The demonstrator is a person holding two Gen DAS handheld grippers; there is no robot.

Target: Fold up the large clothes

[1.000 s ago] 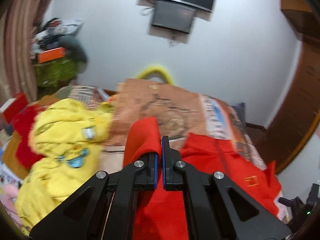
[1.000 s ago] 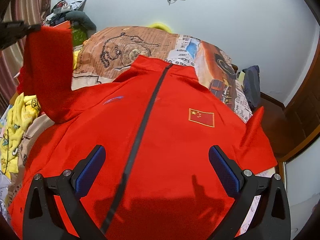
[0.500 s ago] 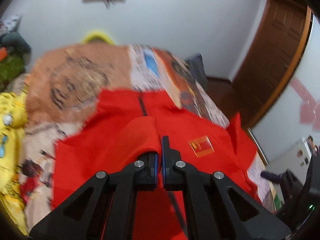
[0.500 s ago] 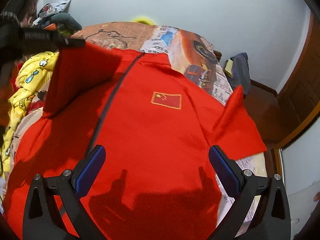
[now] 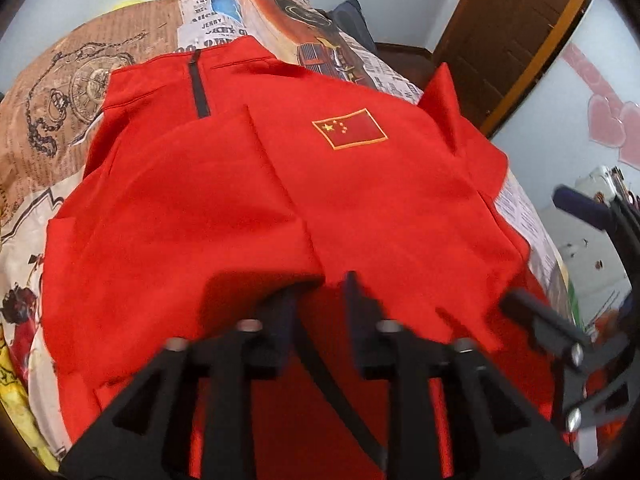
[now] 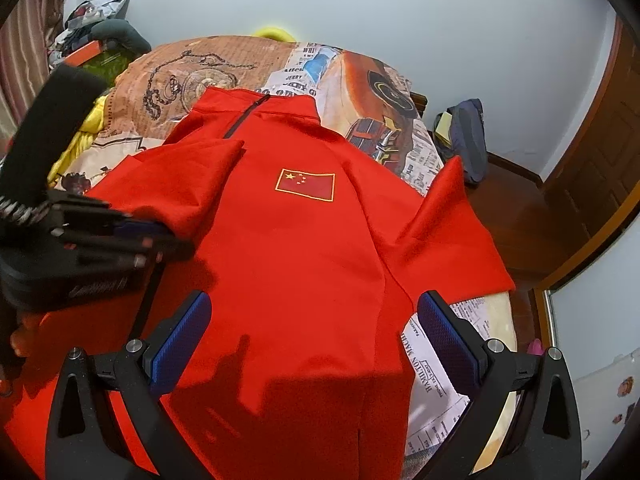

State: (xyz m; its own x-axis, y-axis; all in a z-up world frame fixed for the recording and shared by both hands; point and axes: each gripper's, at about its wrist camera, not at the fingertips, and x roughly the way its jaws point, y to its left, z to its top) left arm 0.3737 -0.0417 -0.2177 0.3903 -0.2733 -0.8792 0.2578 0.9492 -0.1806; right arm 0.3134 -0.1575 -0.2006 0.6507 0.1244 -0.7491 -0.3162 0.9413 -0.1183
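The soft, limp red jacket (image 6: 304, 264) is being spread on the bed (image 6: 360, 92), its folded sleeve being released by the opening left gripper (image 5: 320, 300), while the right gripper (image 6: 314, 334) is being held wide, empty; edges likely suit grasping.

L gripper (image 5: 320, 312) fingers opening over red jacket (image 5: 380, 208), sleeve (image 5: 192, 208) folded across.

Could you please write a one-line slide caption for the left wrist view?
Left hand-held gripper opening above a red jacket, one sleeve folded across its front.
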